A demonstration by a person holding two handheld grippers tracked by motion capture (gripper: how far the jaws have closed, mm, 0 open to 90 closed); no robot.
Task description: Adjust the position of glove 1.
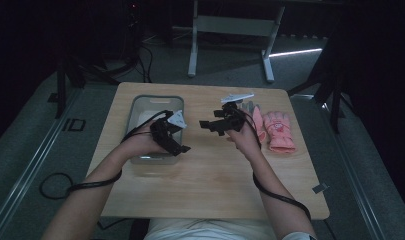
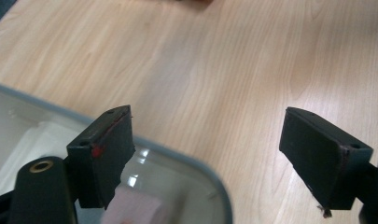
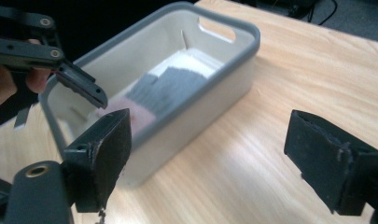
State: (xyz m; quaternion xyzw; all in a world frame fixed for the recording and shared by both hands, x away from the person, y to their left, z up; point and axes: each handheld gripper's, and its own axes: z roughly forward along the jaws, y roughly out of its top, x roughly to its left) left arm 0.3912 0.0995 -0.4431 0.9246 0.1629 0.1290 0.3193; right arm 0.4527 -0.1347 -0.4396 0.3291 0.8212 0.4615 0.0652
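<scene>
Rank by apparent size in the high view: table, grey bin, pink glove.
1. table
2. grey bin, partly behind the left gripper
3. pink glove

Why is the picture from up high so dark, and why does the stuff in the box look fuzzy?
In the high view the room around is black and only the wooden table catches dim light. In the right gripper view the grey and pink glove in the bin is smeared by blur. In the left gripper view the bin's rim is soft and shows small bright glints.
</scene>
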